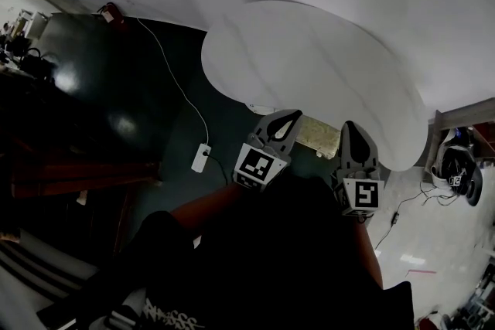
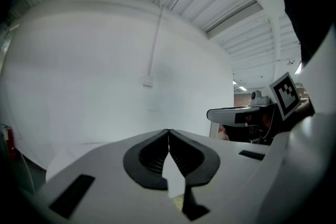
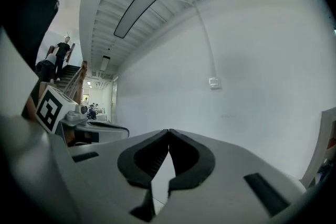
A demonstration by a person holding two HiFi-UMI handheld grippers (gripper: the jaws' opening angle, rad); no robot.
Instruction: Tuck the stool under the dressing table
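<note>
The white rounded dressing table top [image 1: 309,66] fills the middle of the head view. Just under its near edge, between my two grippers, a small beige patch of the stool seat [image 1: 319,134] shows; the rest is hidden below the table top. My left gripper [image 1: 283,121] and right gripper [image 1: 354,132] hover side by side at that edge, both shut with nothing in them. In the left gripper view the jaws [image 2: 168,131] meet at their tips and face a white wall. The right gripper [image 3: 168,131] looks the same.
A white cable with an adapter [image 1: 201,157] lies on the dark floor left of the table. Dark furniture [image 1: 69,166] stands at the far left. A headset-like device [image 1: 456,170] and cords lie on the pale floor at right. People stand on stairs [image 3: 59,57] far off.
</note>
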